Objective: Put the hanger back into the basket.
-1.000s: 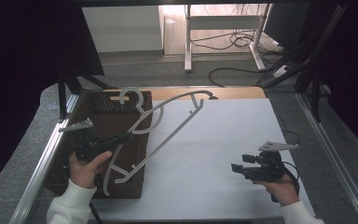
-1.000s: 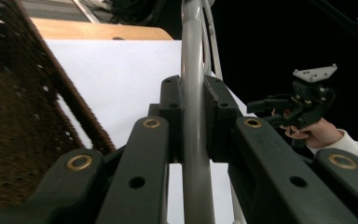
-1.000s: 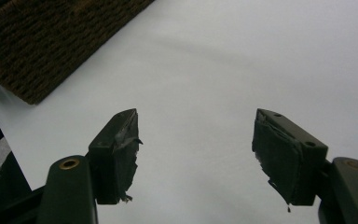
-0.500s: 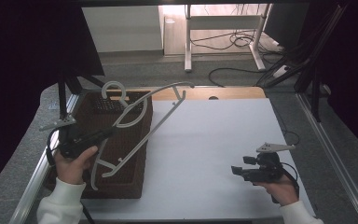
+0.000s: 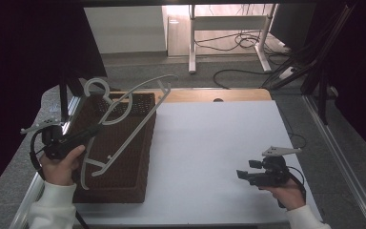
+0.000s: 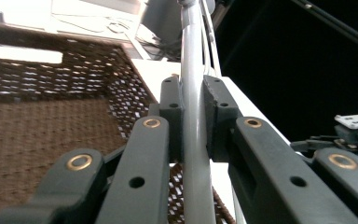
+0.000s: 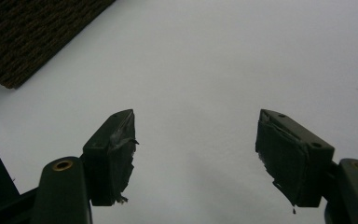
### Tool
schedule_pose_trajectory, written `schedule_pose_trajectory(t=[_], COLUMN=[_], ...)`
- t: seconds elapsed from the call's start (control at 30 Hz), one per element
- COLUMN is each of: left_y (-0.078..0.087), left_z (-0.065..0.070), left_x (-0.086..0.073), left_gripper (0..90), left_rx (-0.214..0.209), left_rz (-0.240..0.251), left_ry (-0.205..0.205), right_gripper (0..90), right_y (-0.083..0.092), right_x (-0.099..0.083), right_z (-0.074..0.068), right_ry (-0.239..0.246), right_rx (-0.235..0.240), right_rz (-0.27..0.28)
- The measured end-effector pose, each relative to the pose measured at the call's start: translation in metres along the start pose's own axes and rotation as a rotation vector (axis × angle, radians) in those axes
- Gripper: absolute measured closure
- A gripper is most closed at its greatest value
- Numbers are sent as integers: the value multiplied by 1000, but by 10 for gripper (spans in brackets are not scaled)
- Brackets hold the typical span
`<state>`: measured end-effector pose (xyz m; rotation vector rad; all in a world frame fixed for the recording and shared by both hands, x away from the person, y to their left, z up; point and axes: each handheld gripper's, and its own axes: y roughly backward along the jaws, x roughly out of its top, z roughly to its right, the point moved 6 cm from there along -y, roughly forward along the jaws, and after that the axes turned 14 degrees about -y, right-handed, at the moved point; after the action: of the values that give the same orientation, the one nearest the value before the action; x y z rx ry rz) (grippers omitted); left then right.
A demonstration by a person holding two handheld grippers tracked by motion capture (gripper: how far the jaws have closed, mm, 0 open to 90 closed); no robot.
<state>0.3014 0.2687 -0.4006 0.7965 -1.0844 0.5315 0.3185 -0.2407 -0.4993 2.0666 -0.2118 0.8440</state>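
Observation:
A pale grey clothes hanger (image 5: 134, 130) hangs tilted over a dark brown woven basket (image 5: 124, 183) at the table's left side, its hook (image 5: 95, 86) toward the far end. My left gripper (image 5: 94, 130) is shut on one of the hanger's arms. In the left gripper view the pads clamp the hanger's bar (image 6: 193, 140), with the basket's inside (image 6: 42, 126) below. My right gripper (image 5: 242, 175) rests low over the white table (image 5: 209, 143) at the near right. Its jaws (image 7: 196, 144) stand wide open with nothing between them.
A wooden strip (image 5: 209, 95) runs along the table's far edge. Metal rails (image 5: 333, 148) border the table's sides. Beyond it stand white desk legs (image 5: 190, 43) and floor cables (image 5: 238, 43). The basket's corner (image 7: 28, 32) lies ahead-left of the right gripper.
My left hand has carried the hanger leftward, from partly over the white table to over the basket. The right hand has kept still.

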Motion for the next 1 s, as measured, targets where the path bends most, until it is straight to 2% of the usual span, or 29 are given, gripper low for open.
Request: schedule_pose_trajectory(t=[0.37, 0.73, 1.0], left_y=[17, 31, 33], left_z=[-22, -45, -56], left_x=[-7, -18, -24], left_gripper=[804, 804, 804], left_rx=[88, 133, 138], left_rz=[-23, -41, -48], left_ry=[-33, -45, -67], right_gripper=[291, 290, 289], right_y=[-1, -3, -4], right_x=[-1, -2, -3], right_z=[2, 3, 3], right_ry=[-1, 1, 2], right_rx=[-4, -9, -13], right_rz=[-7, -15, -20])
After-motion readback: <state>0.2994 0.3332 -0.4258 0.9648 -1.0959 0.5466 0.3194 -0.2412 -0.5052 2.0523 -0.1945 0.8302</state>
